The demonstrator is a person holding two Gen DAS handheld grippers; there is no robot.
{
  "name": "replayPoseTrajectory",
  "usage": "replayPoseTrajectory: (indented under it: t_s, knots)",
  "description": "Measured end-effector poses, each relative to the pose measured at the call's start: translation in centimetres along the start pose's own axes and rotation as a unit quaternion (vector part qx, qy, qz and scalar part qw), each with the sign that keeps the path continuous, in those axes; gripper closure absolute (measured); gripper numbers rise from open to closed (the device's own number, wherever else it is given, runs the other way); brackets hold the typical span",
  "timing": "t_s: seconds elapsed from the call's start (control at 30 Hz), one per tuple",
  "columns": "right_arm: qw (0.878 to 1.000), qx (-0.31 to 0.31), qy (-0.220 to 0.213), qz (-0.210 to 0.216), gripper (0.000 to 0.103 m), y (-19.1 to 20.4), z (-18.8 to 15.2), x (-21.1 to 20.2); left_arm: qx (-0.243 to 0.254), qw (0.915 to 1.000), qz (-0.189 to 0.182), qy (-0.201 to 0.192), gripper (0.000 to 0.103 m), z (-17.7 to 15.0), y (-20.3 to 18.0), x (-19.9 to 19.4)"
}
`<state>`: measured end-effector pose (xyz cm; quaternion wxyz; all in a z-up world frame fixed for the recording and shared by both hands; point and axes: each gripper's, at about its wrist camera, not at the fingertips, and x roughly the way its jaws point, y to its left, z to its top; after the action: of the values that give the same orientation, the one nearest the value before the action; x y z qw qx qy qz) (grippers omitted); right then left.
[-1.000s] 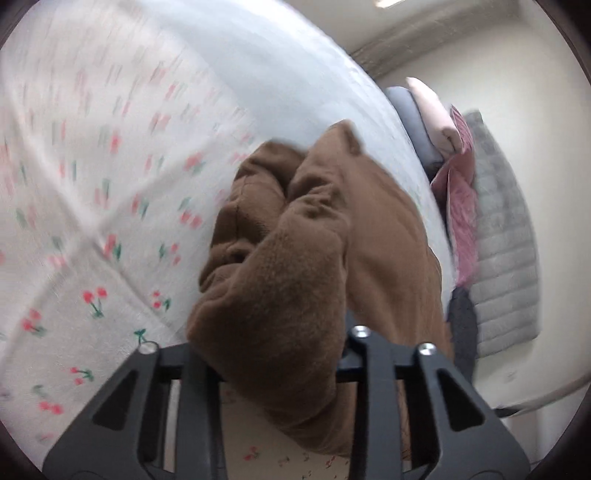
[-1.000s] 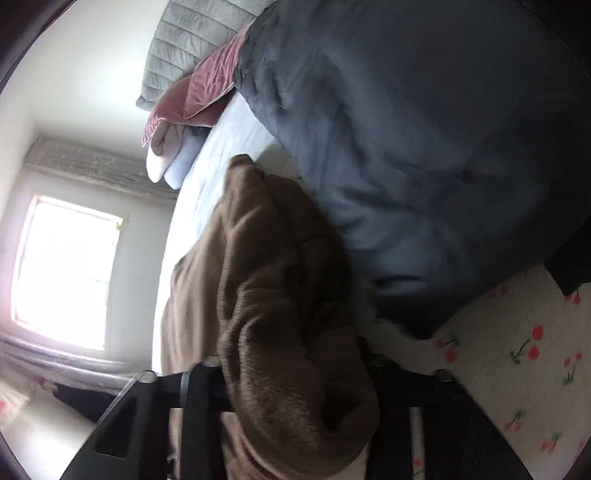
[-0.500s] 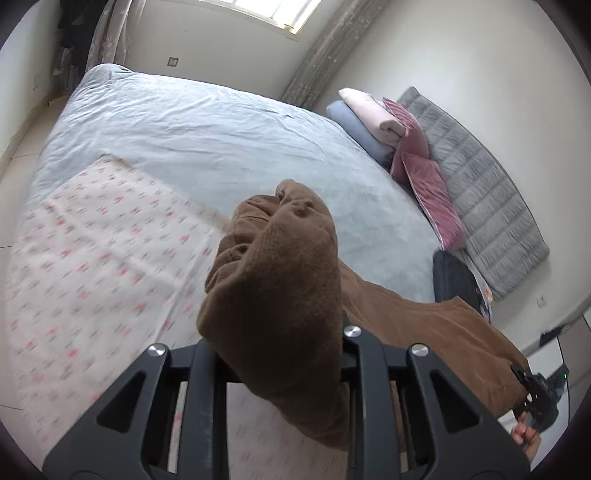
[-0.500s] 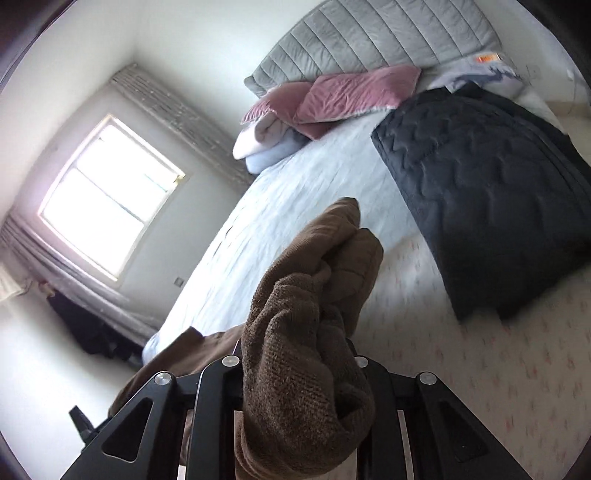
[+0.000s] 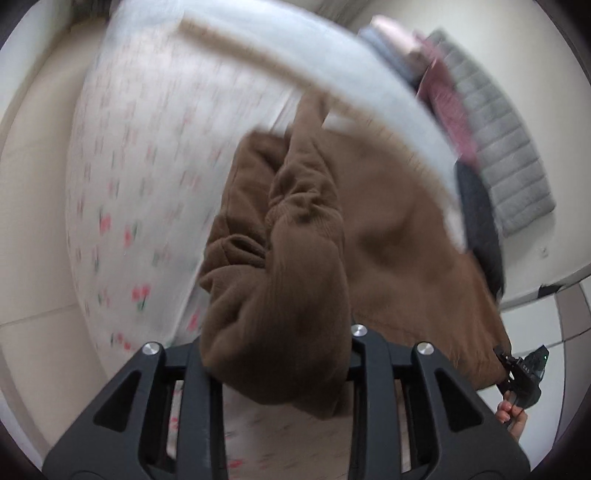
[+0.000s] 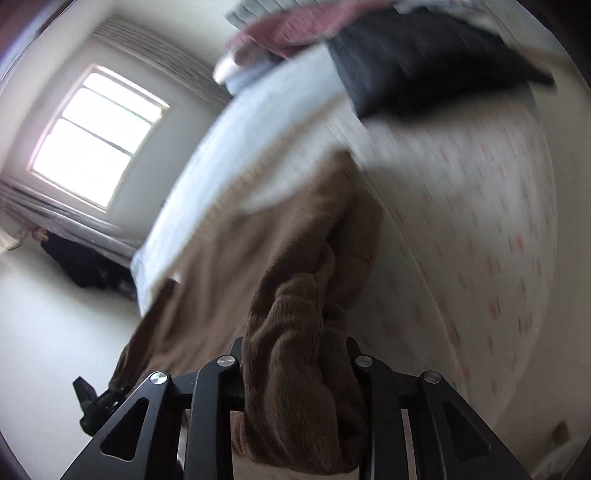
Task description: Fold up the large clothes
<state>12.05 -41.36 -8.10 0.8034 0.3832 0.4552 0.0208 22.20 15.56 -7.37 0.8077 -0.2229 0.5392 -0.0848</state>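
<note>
**Brown sweater stretched between both grippers over the bed**

Brown knit fills both wrist views: the brown sweater (image 5: 288,280) is bunched thick between the fingers of the left gripper (image 5: 275,373), and another bunch of it (image 6: 303,369) sits between the fingers of the right gripper (image 6: 295,384). Both sets of jaws are opening slightly, yet the fabric is still pinched in each. Half a second ago each view was sharp and showed the sweater hanging as a lump; now both are motion-blurred and the cloth spreads as a wide sheet from one gripper to the other, above the cherry-print sheet (image 5: 140,206) and pale blue bedcover (image 6: 236,147). In the left view the right gripper (image 5: 521,373) now sits larger at the lower right. A dark quilted jacket (image 6: 413,59) lies near the pink pillows (image 6: 295,33).
</note>
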Motion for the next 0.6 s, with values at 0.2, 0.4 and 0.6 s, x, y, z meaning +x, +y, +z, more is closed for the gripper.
replayPoseTrajectory:
  t_s: [0.2,0.4,0.6]
  knots:
    - [0.997,0.063,0.027,-0.031,0.052,-6.6,-2.3,-0.3,0.020,0.9989,0.032,0.027,0.039,0.1,1.3,-1.0]
    - [0.997,0.026,-0.032,-0.068,0.035,-5.2,0.8,-4.4,0.130,0.9853,0.099,-0.048,0.019,3.1,-2.6,-4.6]
    - [0.996,-0.030,-0.034,-0.070,0.035,0.4,3.8,-0.9,0.143,0.9852,0.089,-0.030,0.019,8.3,-5.8,0.8]
